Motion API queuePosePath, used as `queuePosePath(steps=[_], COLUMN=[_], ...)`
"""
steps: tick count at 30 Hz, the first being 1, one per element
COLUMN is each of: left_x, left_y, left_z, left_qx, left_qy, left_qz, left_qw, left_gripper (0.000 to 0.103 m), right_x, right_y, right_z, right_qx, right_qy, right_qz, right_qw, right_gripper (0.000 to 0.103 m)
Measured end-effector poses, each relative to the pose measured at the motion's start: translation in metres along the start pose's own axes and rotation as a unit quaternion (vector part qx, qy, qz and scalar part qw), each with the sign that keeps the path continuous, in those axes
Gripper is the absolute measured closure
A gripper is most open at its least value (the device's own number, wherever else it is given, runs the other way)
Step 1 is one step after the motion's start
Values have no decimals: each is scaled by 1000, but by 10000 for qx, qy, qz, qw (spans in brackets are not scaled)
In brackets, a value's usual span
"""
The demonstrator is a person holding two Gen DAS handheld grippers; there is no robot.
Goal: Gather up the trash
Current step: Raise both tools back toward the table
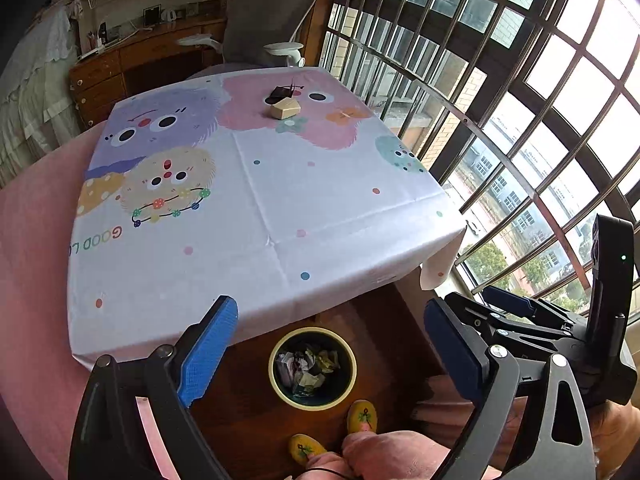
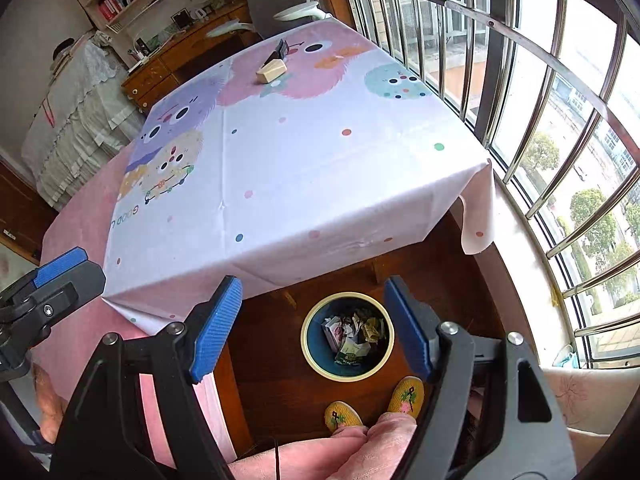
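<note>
Landmark: a round waste bin [image 1: 312, 367] with a pale rim stands on the dark wooden floor, just in front of the near edge of the table.
Bin contents: crumpled paper and wrappers [image 2: 354, 332] lie inside it.
Left gripper [image 1: 326, 354]: held above the bin, blue-padded jaws spread wide, nothing between them.
Right gripper [image 2: 314, 326]: also above the bin, jaws apart and empty.
Table [image 1: 256, 208]: beyond the bin, covered by a white cloth printed with fuzzy cartoon faces.
Remaining trash: a small tan box [image 1: 285, 109] touches a dark wrapper [image 1: 282, 92] at the table's far end, well apart from the bin.
Person: yellow embroidered slippers [image 2: 374, 404] and pink trouser legs just beside the bin, on its near side.
</note>
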State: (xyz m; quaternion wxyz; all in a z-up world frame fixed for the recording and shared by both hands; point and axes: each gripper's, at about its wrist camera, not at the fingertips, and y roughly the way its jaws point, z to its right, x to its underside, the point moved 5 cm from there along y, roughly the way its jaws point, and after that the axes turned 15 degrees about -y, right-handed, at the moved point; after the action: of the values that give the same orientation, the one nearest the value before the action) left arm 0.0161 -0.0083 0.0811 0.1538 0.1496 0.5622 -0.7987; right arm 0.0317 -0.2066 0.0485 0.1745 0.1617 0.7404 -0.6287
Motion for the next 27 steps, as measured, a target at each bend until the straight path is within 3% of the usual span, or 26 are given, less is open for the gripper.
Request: queuePosePath(steps=[7, 13, 20, 27], left_x=[-45, -86, -163, -255], left_y=[0, 30, 108, 218], left_z=[21, 26, 24, 28], left_qx=[-9, -128, -606, -1179], left_qy=[152, 85, -444, -1182], left_qz=[209, 257, 147, -25], left_qw=[9997, 9996, 9971, 9860], left_gripper=[6, 5, 5, 5], right_x=[-55, -109, -201, -301], right_y=[-8, 23, 94, 183], right_z=[-1, 11, 46, 101], right_qx=[159, 131, -94, -463], right_qy=[-311, -602, -1081, -1512], right_qz=[272, 256, 181, -176], right_qw=[9990, 9978, 9939, 9873], right_gripper=[32, 32, 32, 32])
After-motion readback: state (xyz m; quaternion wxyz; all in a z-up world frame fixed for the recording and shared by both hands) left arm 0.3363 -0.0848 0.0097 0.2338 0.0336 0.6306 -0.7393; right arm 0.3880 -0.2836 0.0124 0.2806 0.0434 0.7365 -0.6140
